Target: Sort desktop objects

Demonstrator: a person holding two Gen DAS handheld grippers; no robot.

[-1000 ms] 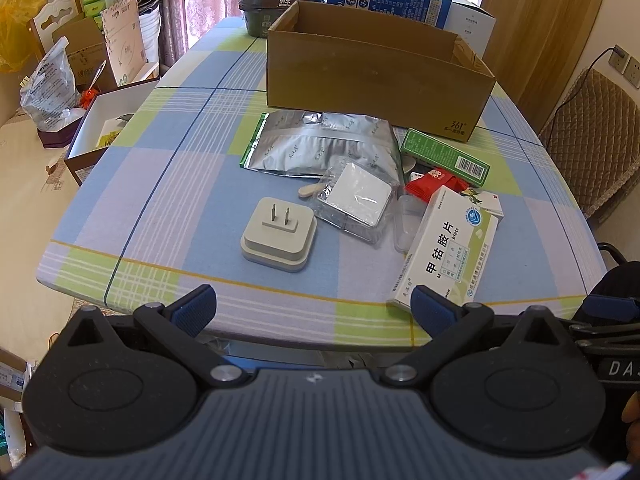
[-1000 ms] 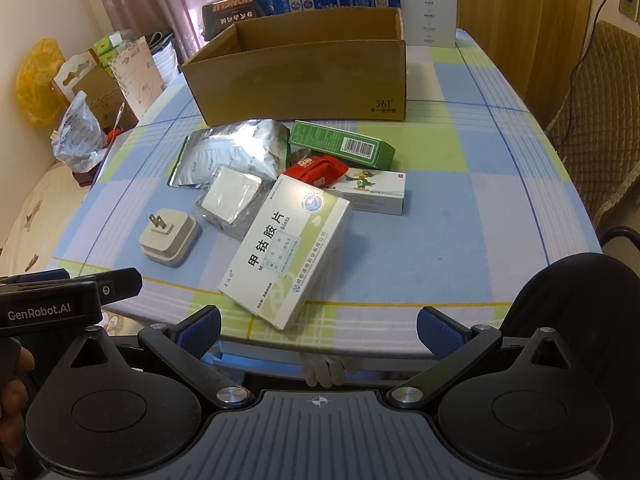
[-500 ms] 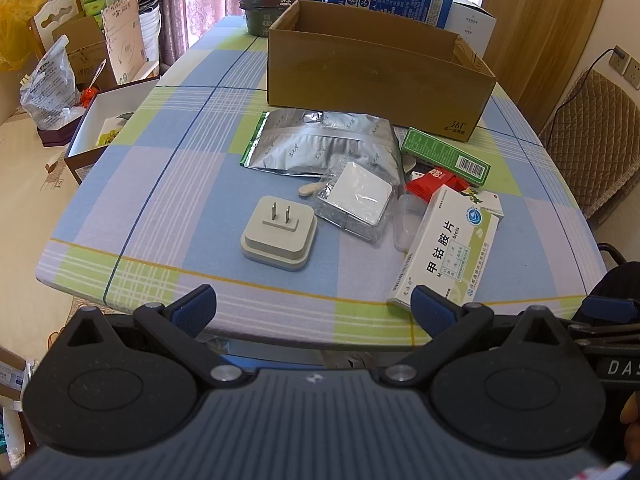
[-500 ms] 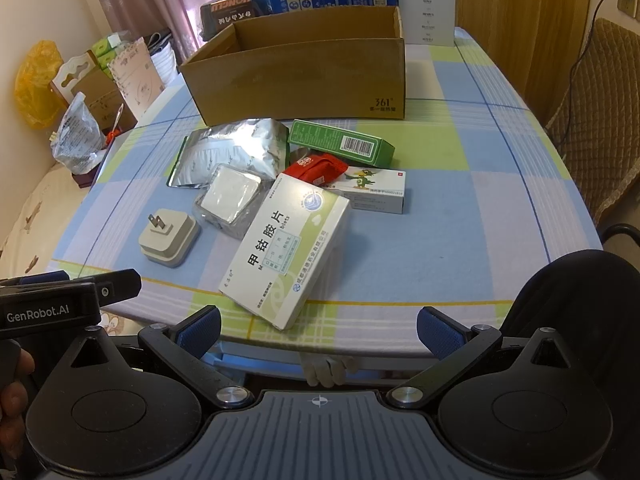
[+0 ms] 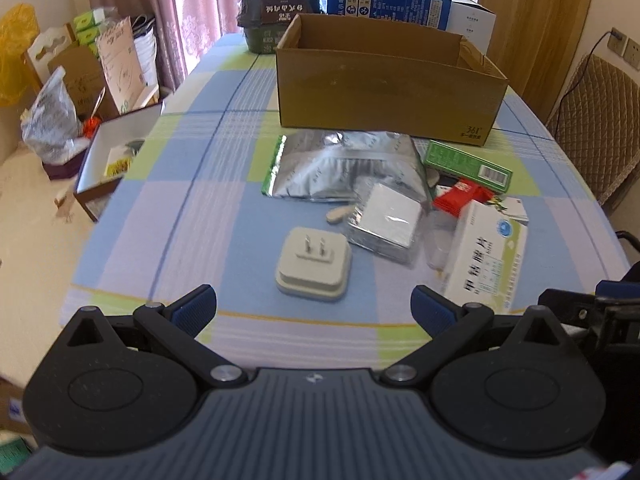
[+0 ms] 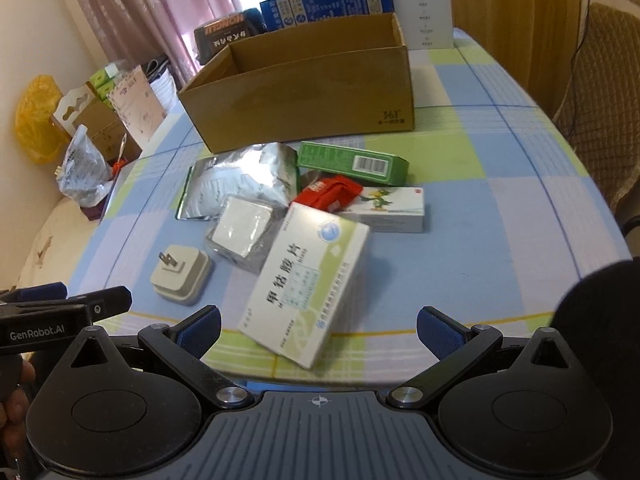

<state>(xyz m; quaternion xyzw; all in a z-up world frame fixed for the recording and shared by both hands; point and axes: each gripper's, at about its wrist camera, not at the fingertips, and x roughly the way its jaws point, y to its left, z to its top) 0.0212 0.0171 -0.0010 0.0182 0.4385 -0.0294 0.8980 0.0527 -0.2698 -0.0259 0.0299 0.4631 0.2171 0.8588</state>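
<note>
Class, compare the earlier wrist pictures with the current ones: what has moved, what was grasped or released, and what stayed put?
Both grippers have advanced toward the pile: the left gripper toward the plug adapter, the right gripper toward the white medicine box. Nothing was grasped or released; both remain open. The objects and the cardboard box stayed where they were.

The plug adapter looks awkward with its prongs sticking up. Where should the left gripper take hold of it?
Grip the plug adapter across its two flat side walls, coming straight down from above with the left gripper. It lies flat with prongs up and clear table on both sides; avoid the thin prongs.
</note>
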